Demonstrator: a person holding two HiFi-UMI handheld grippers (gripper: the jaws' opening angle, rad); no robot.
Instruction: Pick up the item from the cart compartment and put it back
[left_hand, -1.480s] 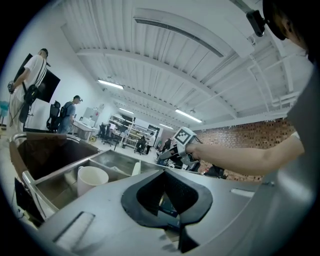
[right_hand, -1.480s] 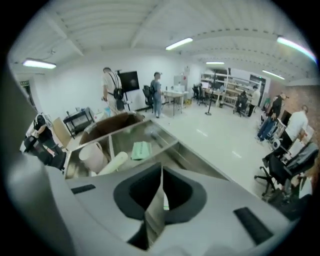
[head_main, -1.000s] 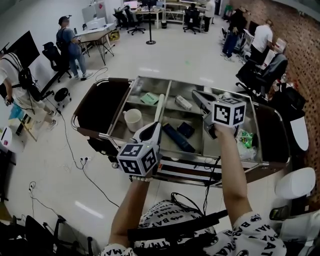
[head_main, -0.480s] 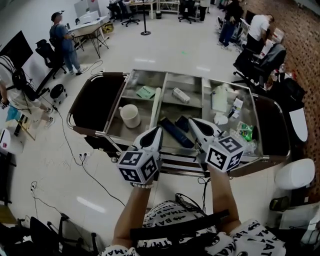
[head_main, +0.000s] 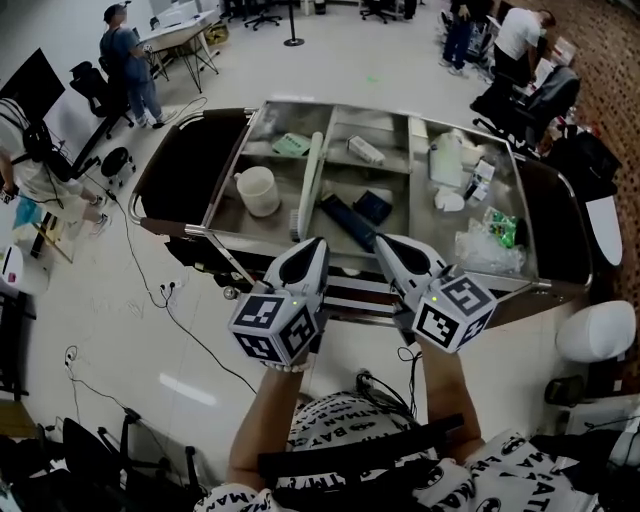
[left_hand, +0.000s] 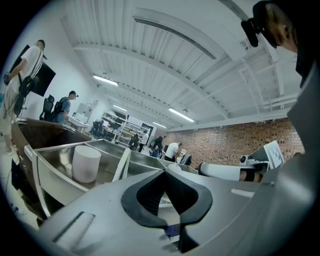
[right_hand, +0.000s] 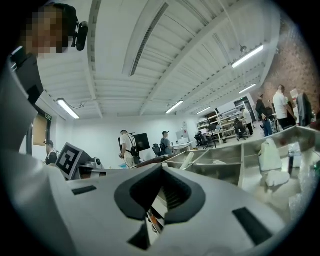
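The steel cart (head_main: 230, 170) holds several items in its compartments: a white cup (head_main: 258, 190), a long white brush (head_main: 307, 185), a dark flat bar (head_main: 347, 222), a dark square pouch (head_main: 372, 206) and a small white box (head_main: 366, 150). My left gripper (head_main: 318, 243) and right gripper (head_main: 383, 241) hover side by side over the cart's front rim. Both are shut and hold nothing. In the left gripper view the jaws (left_hand: 164, 172) meet, with the cup (left_hand: 86, 162) beyond them. The right gripper view shows its jaws (right_hand: 161, 170) pressed together.
The right compartment holds a white bottle (head_main: 447, 160), a crumpled plastic bag (head_main: 487, 245) and a green packet (head_main: 500, 227). Dark side shelves flank the tray. People, office chairs (head_main: 520, 110) and desks stand around the cart. Cables (head_main: 150, 290) lie on the floor at left.
My right gripper has drawn back from above the middle compartment to the cart's front rim, level with the left one. The left gripper has barely moved.
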